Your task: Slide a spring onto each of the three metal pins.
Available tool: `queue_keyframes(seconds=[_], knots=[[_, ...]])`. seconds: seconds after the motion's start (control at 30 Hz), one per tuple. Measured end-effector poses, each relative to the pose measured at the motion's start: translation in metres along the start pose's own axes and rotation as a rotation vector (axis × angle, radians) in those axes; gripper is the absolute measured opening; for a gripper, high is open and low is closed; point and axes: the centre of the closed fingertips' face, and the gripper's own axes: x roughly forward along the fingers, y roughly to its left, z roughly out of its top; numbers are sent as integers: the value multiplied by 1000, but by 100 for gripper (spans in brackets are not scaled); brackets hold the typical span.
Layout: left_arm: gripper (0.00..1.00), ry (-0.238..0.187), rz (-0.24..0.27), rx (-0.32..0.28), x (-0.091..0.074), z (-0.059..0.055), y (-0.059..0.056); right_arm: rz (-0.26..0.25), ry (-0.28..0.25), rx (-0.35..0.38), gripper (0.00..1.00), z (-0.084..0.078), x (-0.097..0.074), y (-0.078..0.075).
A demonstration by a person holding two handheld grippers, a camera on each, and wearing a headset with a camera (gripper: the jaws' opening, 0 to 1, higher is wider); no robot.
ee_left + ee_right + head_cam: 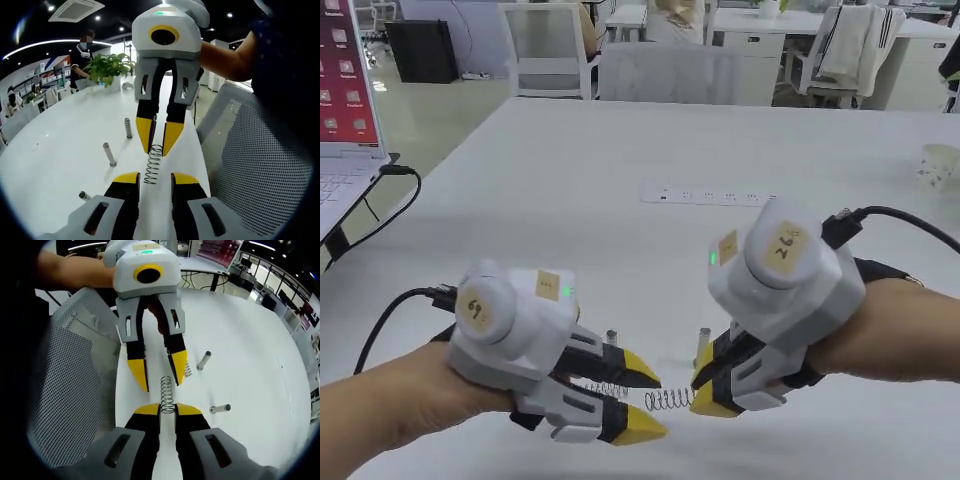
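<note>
Right tool [167,410] pinches one end of the spring [167,390] over the worktop's [620,150] near edge. Left tool [155,178] gapes around the other end, likely steadying it for the pins [109,154].

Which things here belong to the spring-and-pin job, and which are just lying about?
Job: loose spring; three metal pins, the farthest already sprung; left claw; right claw.
Lying about: laptop; power strip; paper cup; potted plant.
</note>
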Motion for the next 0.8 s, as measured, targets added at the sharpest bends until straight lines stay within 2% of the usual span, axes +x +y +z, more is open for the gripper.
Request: queue_keyframes(seconds=[0.3, 0.8], knots=[[9, -2, 7, 8, 1, -1, 1, 4, 3, -5, 8, 0, 1, 1], [3, 10, 12, 35, 3, -5, 3, 9, 0, -7, 8, 4, 1, 2]])
